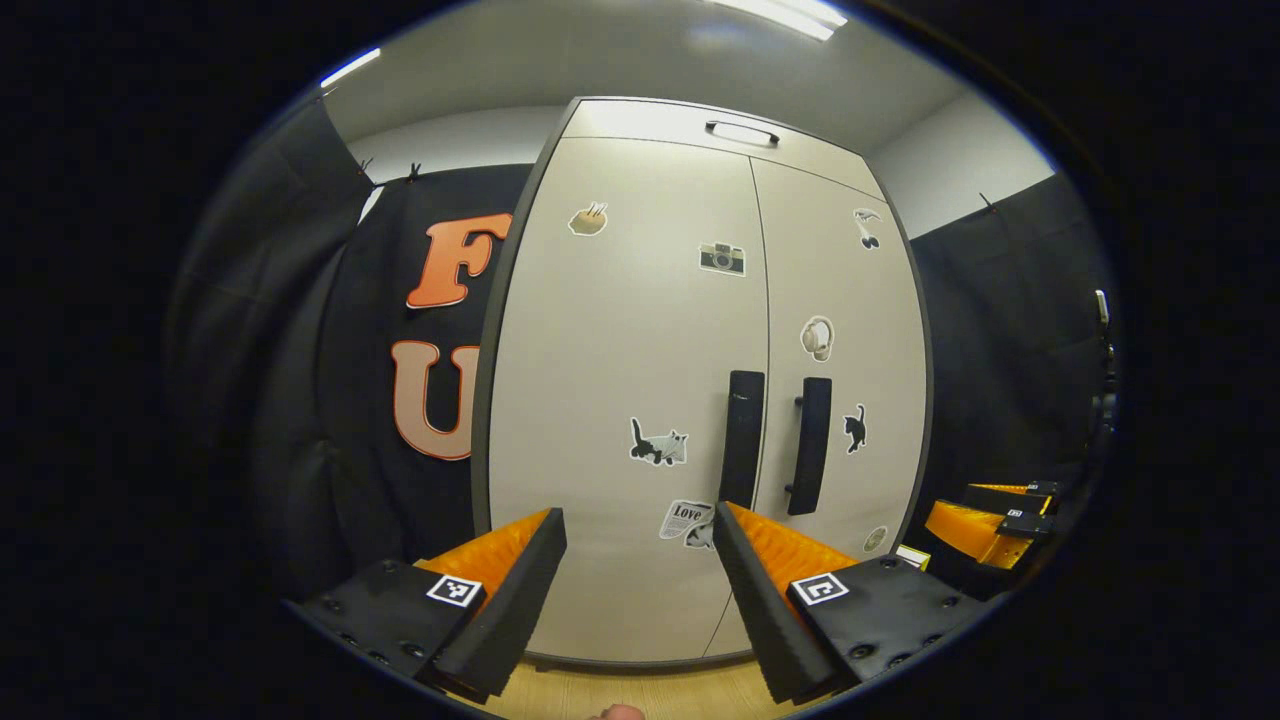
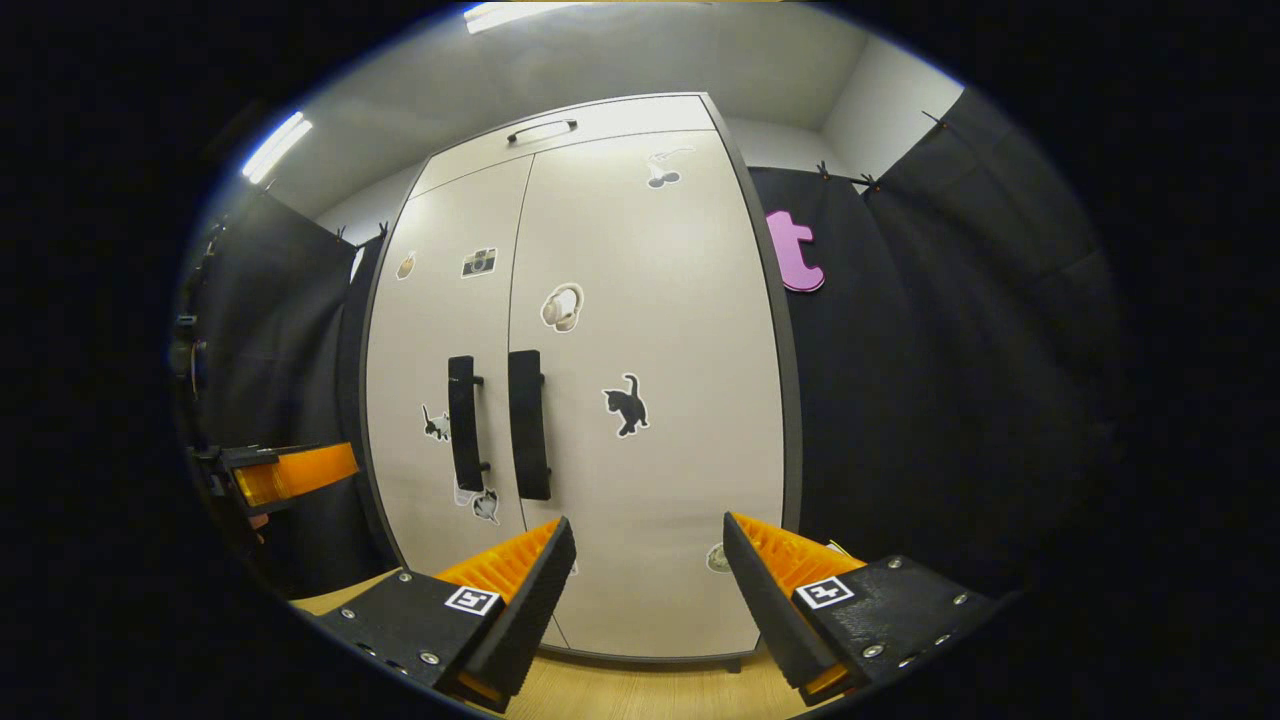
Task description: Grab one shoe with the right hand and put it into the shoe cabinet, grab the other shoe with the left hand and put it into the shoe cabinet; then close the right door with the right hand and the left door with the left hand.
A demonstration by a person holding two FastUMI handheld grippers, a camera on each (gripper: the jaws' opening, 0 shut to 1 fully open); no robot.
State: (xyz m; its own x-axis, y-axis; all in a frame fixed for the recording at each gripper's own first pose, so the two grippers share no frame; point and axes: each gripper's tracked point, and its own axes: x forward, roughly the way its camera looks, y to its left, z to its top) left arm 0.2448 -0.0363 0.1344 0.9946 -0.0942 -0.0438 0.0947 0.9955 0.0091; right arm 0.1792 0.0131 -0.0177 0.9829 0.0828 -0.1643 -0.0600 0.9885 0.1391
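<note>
Cabinet: the shoe cabinet [image 1: 640,400] stood upright on the wooden floor [image 1: 640,690], its long axis vertical, its front facing both cameras; in the right gripper view it [image 2: 640,330] filled the middle, with black cloth behind it on both sides.
Doors: the left door [image 1: 620,330] and the right door [image 1: 835,300] both lay flush and closed, meeting at a thin vertical seam.
Handles: two dark bar handles ran up and down just beside the seam, the left handle [image 1: 742,437] and the right handle [image 1: 810,445] near each other but apart; in the right gripper view they showed as [image 2: 461,422] and [image 2: 529,424].
Stickers: small pictures dotted the doors, among them a camera [image 1: 722,258], a grey cat [image 1: 658,445] and a black cat [image 2: 626,404].
Top: a slim handle [image 1: 742,132] lay across the top panel.
Left gripper: the left gripper [image 1: 640,590] was spread wide, nothing between its fingers, pointing at the lower part of the left door, apart from it.
Right gripper: the right gripper [image 2: 648,600] was likewise spread and held nothing, aimed at the lower right door; it also showed at the right edge of the left gripper view [image 1: 990,515].
Shoes: I cannot tell where they were; the doors hid the inside.
</note>
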